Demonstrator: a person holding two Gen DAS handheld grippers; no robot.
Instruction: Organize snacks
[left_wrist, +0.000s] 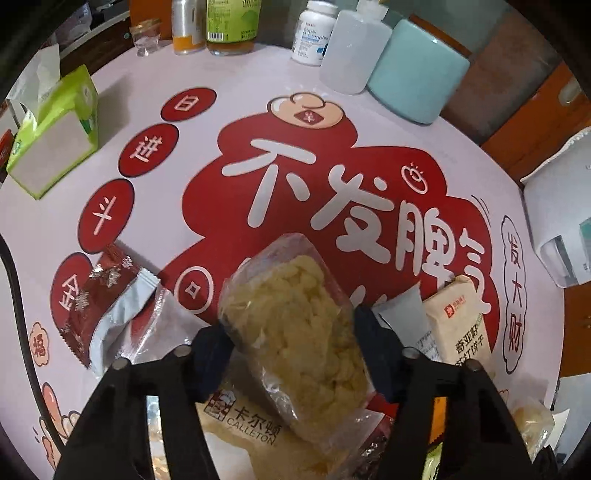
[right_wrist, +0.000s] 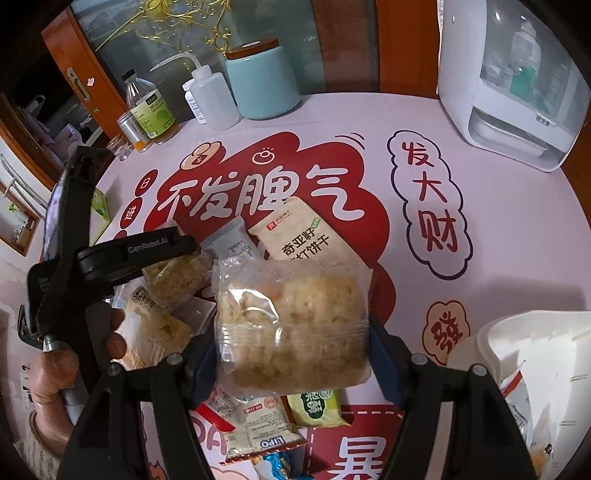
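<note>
**Both grippers loaded; white basket lay at the right gripper's 3 to 4 o'clock**

The right gripper (right_wrist: 293, 354) was clamped on a clear-wrapped rice crisp packet (right_wrist: 291, 321), the pads pressing its two short sides, so the packet's long axis ran across the fingers from 9 to 3 o'clock. It was held above the snack pile (right_wrist: 266, 424), not resting on it. The left gripper (left_wrist: 291, 347) was likewise closed on a second rice crisp packet (left_wrist: 295, 332), this one lying lengthwise between the fingers, pointing toward 12 o'clock and tilted slightly left.

Outward from the right fingers, a white basket (right_wrist: 491, 336) sat near at 3 to 4 o'clock, its rim facing the gripper. At least one printed wrapper showed inside; how full it was could not be told. The right gripper seemed the nearer arm to it, so a short swing rightward looked like the coming move, with the left packet to follow.

At 12 o'clock lay a beige cracker pack (right_wrist: 295, 236) on the red-printed tablecloth (right_wrist: 480, 258). Beyond it stood a teal canister (right_wrist: 264, 81), not for snacks.
</note>
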